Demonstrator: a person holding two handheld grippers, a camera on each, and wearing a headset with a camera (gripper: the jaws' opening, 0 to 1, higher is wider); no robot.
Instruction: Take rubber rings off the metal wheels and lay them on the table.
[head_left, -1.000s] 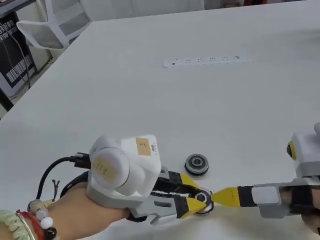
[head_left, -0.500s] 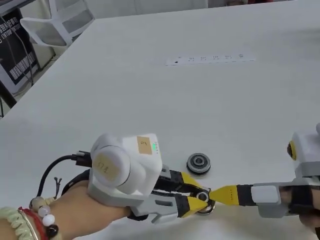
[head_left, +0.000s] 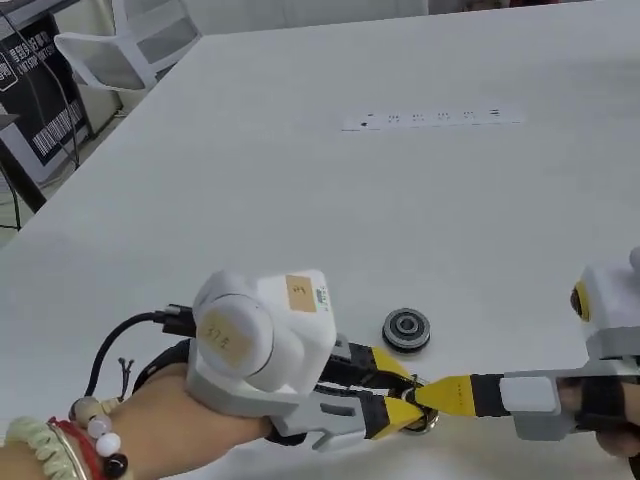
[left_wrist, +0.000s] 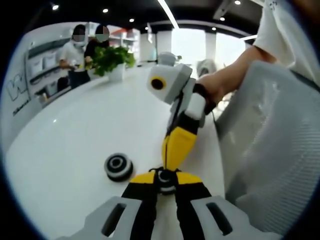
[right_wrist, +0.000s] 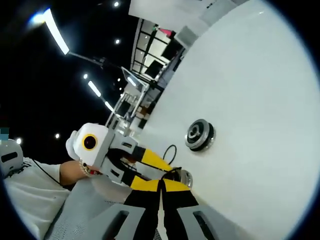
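The left gripper (head_left: 403, 402) and right gripper (head_left: 428, 394) touch tips, jaws closed.

An office meeting room: long white table (head_left: 300, 200); inset socket strip (head_left: 432, 118); chair (head_left: 115, 50).

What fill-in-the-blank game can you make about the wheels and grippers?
1. The left gripper is shut on a metal ____.
2. The right gripper is shut, its ____ tips at the held wheel.
3. The loose wheel lies on the table, wearing a ____ ring.
Missing words: wheel; yellow; black.
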